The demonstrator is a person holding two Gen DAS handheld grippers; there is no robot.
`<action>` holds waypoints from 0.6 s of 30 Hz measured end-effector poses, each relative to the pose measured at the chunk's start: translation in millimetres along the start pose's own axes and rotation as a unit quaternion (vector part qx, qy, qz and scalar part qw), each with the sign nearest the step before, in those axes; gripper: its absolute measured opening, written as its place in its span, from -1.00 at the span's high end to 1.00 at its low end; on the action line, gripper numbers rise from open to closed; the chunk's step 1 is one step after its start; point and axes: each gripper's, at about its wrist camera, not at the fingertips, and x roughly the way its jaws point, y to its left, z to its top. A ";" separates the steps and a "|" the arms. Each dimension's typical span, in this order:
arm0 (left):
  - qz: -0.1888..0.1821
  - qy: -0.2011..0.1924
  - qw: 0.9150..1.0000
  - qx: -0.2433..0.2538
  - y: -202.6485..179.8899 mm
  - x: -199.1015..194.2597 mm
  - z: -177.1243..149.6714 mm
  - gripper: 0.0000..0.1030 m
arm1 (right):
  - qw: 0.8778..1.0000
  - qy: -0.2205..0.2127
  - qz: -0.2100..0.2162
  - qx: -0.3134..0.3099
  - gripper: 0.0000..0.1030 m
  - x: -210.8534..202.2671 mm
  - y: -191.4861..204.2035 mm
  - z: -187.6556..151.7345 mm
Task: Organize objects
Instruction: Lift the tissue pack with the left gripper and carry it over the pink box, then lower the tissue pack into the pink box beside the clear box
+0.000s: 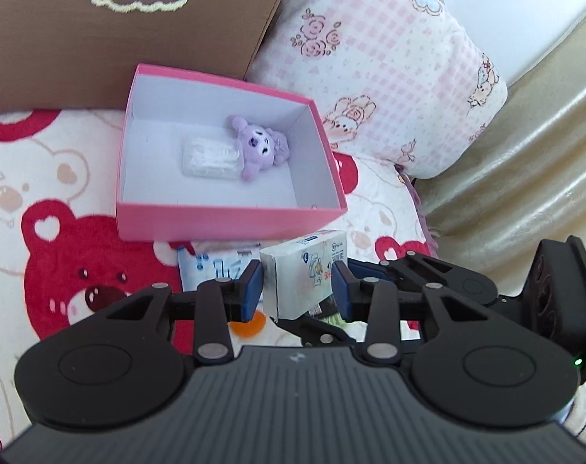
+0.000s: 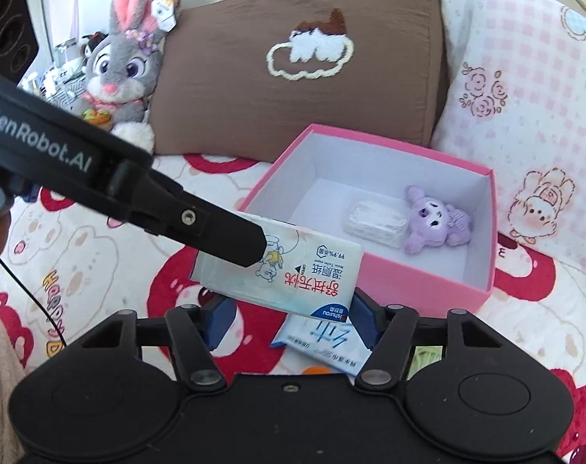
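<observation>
On my left sits a grey rabbit plush, then the brown pillow. My left gripper is clamped narrow on the wet-wipe pack, lifted just before the pink box; in the right wrist view its long axis slants down toward the right. My right gripper stands half-wide around a blue tissue packet; I cannot tell whether the pads touch it. Inside the box lie a white packet and purple plush.

"GenRobot.AI" on left claw; "99.9%" on wipes pack

Bright, even daylight fills both views; shadows are soft, whites near the top edges glare, and fisheye distortion bends the borders.
</observation>
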 end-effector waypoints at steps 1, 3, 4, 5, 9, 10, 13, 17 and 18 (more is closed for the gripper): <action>0.001 -0.001 1.000 0.002 -0.8 1.3 2.8 0.30 | 1.000 -0.001 -0.002 -0.001 -0.30 0.4 -2.0 2.2; 0.003 -0.002 1.000 0.002 -1.1 3.8 8.4 0.30 | 1.000 -0.005 -0.008 -0.009 -0.29 0.8 -3.8 5.9; 0.004 -0.001 1.000 0.002 -0.8 5.0 11.0 0.30 | 1.000 -0.006 -0.012 -0.015 -0.29 1.0 -4.4 7.9; 0.004 -0.001 1.000 -0.001 0.0 6.0 14.4 0.30 | 1.000 -0.007 -0.015 -0.021 -0.28 1.5 -4.9 10.0; 0.005 -0.014 1.000 0.013 2.8 10.7 26.0 0.27 | 0.999 -0.010 -0.023 -0.030 -0.20 4.2 -9.0 22.1; 0.008 -0.013 1.000 0.014 4.1 13.3 29.1 0.27 | 0.999 -0.011 -0.021 -0.029 -0.20 4.5 -10.9 25.2; 0.006 -0.013 1.000 0.006 7.6 19.3 39.8 0.27 | 0.999 -0.009 -0.024 -0.029 -0.18 7.1 -14.7 34.0; 0.011 -0.016 1.000 0.008 8.5 24.5 55.4 0.27 | 0.999 -0.007 -0.030 -0.040 -0.10 14.7 -20.4 45.1; 0.014 -0.017 1.000 0.008 9.6 26.6 59.6 0.27 | 0.999 -0.005 -0.029 -0.039 -0.09 17.8 -22.3 48.4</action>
